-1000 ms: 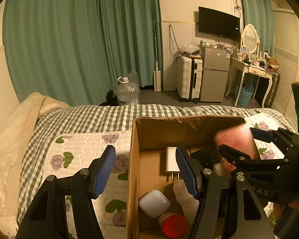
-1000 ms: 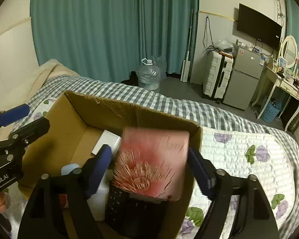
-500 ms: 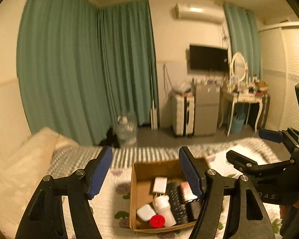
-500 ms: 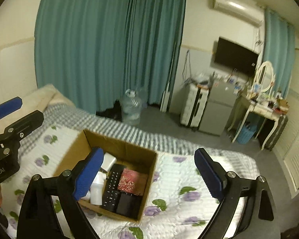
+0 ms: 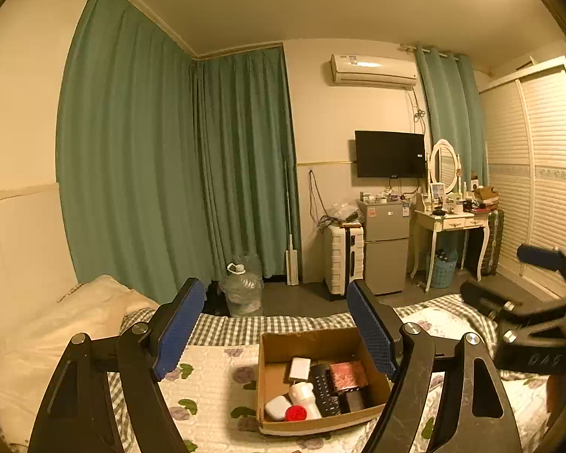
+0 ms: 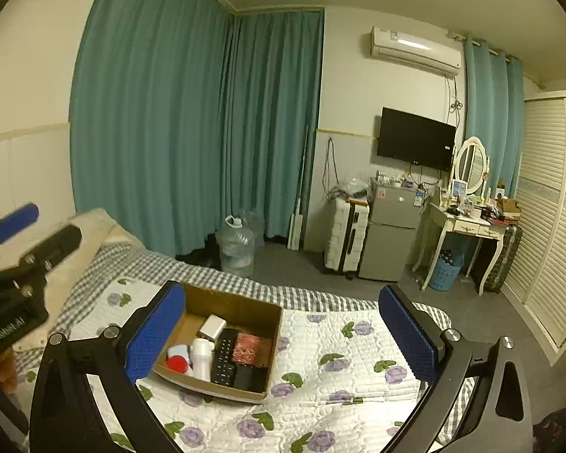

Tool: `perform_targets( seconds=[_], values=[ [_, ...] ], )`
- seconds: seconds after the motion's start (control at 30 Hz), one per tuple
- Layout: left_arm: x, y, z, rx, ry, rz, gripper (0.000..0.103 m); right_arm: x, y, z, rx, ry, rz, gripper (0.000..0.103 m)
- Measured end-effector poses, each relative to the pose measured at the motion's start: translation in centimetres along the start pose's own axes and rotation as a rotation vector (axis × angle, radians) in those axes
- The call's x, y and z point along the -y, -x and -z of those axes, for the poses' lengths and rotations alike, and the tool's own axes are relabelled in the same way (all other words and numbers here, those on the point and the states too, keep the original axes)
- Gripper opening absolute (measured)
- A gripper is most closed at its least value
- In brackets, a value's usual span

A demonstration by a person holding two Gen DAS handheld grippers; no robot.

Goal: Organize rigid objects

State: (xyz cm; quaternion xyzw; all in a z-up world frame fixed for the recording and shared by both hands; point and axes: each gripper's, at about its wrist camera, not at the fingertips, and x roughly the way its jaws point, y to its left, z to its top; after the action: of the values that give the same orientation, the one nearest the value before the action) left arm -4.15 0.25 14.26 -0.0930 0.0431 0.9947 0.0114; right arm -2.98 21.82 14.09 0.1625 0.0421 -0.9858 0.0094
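Two grippers empty | left wrist: left gripper (image 5: 273, 326) fingers spread above cardboard box (image 5: 279, 343) on quilt; red patterned case (image 5: 348, 375) inside at box's right beside remote (image 5: 323, 389), judged stiff, light, grip by long edges | right wrist: right gripper (image 6: 283, 334) fingers spread; box's near contents partly hidden behind wall.

An open cardboard box (image 6: 245, 311) (on the bed) holds a remote (image 6: 222, 356), bottle (image 6: 202, 356) and red-patterned box (image 6: 247, 347).

Bedroom with teal curtains (image 6: 192, 120), a wall-mounted television (image 6: 416, 138), a small fridge (image 6: 390, 232), and a white dressing table (image 6: 460, 226).
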Motion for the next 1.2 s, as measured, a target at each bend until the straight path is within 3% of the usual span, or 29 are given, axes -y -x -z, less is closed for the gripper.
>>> perform_targets(
  seconds=[0.17, 0.4, 0.77, 1.2],
  values=[
    [0.0, 0.5, 2.2, -0.01, -0.014, 0.006, 0.081, -0.7, 0.6, 1.5, 0.025, -0.014, -0.009, 0.103],
    [-0.1, -1.6, 6.7, -0.078, -0.019, 0.021, 0.081, -1.7, -2.0, 5.2, 0.003, -0.022, -0.005, 0.103],
    [0.2, -5.9, 13.5, -0.236, -0.003, 0.02, 0.081, -1.6, -8.5, 12.3, -0.131, -0.074, 0.012, 0.103],
    [-0.3, -6.5, 14.1, -0.266, 0.008, 0.025, 0.081, -1.8, -8.9, 13.2, -0.146, -0.063, 0.029, 0.103]
  ],
)
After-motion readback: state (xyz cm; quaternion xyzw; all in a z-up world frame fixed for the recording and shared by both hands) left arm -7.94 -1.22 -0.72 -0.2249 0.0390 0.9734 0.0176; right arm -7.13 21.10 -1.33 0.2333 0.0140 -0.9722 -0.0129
